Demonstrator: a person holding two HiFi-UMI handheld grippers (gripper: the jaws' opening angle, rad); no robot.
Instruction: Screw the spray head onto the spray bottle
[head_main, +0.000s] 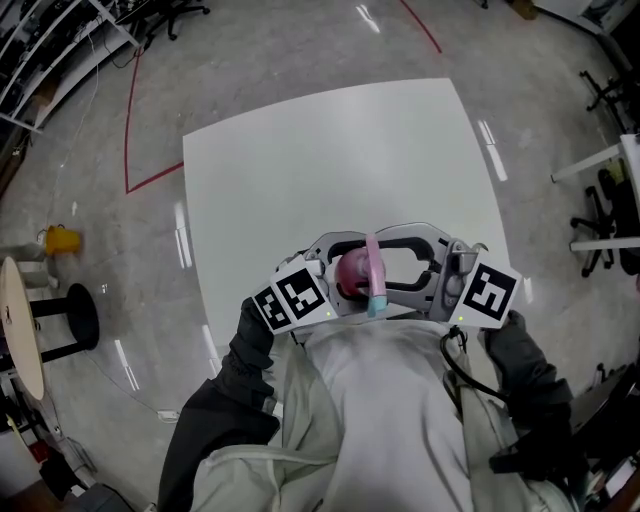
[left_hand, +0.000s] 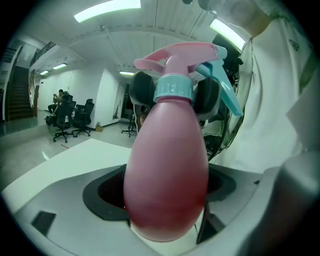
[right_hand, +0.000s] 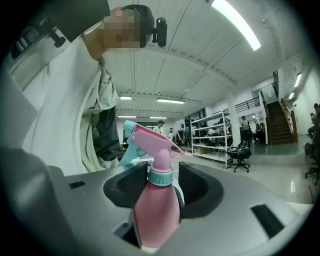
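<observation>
A pink spray bottle (head_main: 352, 272) hangs in the air close to the person's chest, above the near edge of the white table (head_main: 330, 160). Its pink spray head (head_main: 373, 258) with a teal trigger (head_main: 377, 303) sits on the neck over a teal collar (left_hand: 173, 89). My left gripper (head_main: 335, 278) is shut on the bottle's round belly (left_hand: 167, 170), which fills its jaws. From the opposite side my right gripper (right_hand: 162, 185) is open. Its dark pads (right_hand: 125, 184) flank the collar (right_hand: 161, 177) with small gaps on both sides.
The table stretches away from the person with nothing on it. On the floor to the left are a yellow object (head_main: 60, 240), a black stool (head_main: 80, 315) and a red tape line (head_main: 130, 120). Office chairs (head_main: 610, 220) stand at the right.
</observation>
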